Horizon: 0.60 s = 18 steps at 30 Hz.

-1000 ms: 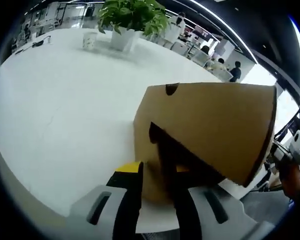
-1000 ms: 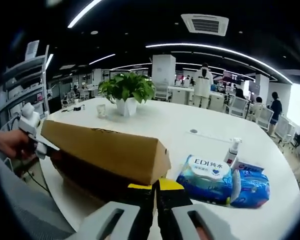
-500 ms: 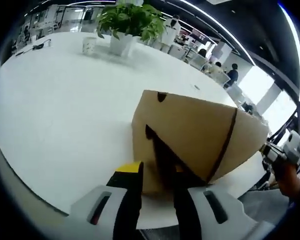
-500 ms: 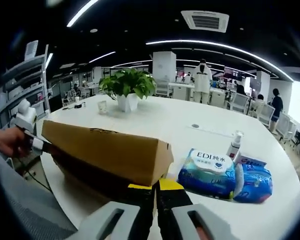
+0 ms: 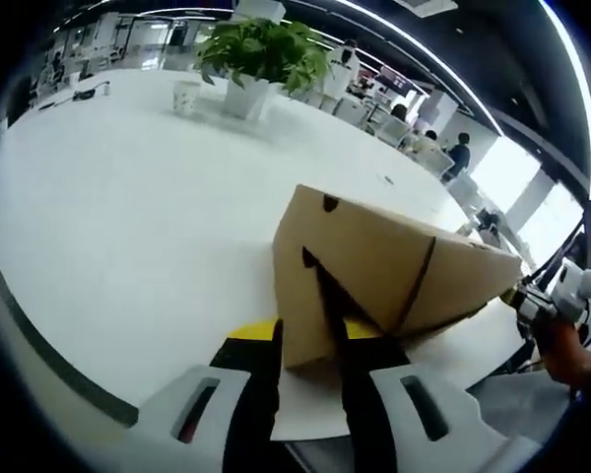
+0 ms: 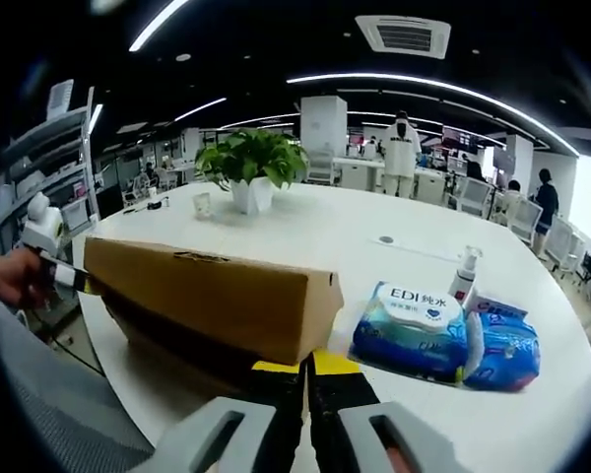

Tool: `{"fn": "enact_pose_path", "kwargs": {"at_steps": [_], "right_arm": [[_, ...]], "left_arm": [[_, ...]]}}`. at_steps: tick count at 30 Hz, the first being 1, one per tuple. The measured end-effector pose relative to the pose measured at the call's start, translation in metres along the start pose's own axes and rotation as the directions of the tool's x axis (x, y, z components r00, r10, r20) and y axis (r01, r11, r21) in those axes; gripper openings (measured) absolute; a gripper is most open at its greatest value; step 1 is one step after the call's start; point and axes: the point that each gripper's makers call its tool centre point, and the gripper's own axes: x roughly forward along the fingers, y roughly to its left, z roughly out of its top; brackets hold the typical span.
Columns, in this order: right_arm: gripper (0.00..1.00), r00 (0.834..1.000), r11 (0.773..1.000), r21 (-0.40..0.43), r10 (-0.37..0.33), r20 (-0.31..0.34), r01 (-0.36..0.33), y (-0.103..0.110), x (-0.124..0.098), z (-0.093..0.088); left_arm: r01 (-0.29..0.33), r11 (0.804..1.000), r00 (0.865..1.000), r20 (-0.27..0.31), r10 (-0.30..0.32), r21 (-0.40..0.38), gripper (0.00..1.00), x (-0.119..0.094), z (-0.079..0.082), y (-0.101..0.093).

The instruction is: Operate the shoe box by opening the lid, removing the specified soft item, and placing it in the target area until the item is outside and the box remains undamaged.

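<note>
Brown cardboard shoe box (image 6: 212,301) lies lengthwise on the near part of the white tabletop (image 5: 128,217), lid (image 5: 404,261) tilted up off the base, a dark gap showing beneath it. Left gripper (image 5: 305,340) at one short end of the box: its jaws stand on either side of the box end wall, a corner of cardboard between them; whether they actually pinch the wall cannot be told. Right gripper (image 6: 307,370) at the opposite end, jaws drawn together with almost no gap, tips just under the lid's near corner; contact with the lid edge cannot be told. In the right gripper view the left gripper shows at far left, held by a hand (image 6: 10,278). Right of the box, near but apart from it: a blue-and-white wet wipes pack (image 6: 414,325), a second blue pack (image 6: 502,347) touching it, and a small spray bottle (image 6: 461,284) just behind. Far side of tabletop: potted plant (image 6: 251,166) with a paper cup (image 6: 203,205) just beside it.
</note>
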Motion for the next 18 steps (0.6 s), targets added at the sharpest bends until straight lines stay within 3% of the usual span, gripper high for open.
{"fn": "enact_pose_path", "kwargs": {"at_steps": [18], "right_arm": [[0.0,1.0,1.0,0.025,0.001,-0.018,-0.001,-0.003,0.0,-0.011]], "left_arm": [[0.0,0.998,1.0,0.021,-0.001,0.061,0.22,-0.008,-0.001,-0.001]]}}
